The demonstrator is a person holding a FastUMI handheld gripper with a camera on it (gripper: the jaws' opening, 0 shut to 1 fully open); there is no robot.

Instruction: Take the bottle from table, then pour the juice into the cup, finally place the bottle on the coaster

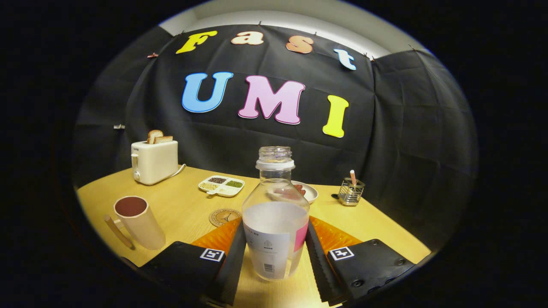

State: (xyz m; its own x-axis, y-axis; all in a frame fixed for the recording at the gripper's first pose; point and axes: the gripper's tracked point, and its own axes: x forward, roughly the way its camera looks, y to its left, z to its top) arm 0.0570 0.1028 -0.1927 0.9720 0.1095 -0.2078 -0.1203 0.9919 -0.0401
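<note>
A clear plastic bottle (275, 222), uncapped and with a white and pink label, stands upright on the wooden table (184, 205). Pale liquid fills its lower part. It sits between the two fingers of my gripper (275, 225), and both fingers press against its sides. A cream cup (138, 221) with a handle stands to the left, beyond the left finger. A round brown coaster (222, 217) lies just ahead of the left finger, between the cup and the bottle.
A white toaster (154, 162) holding bread slices stands at the back left. A divided dish (221, 186) of grains lies behind the coaster. A small plate (309, 191) shows behind the bottle, and a wire holder (350, 191) stands at the back right.
</note>
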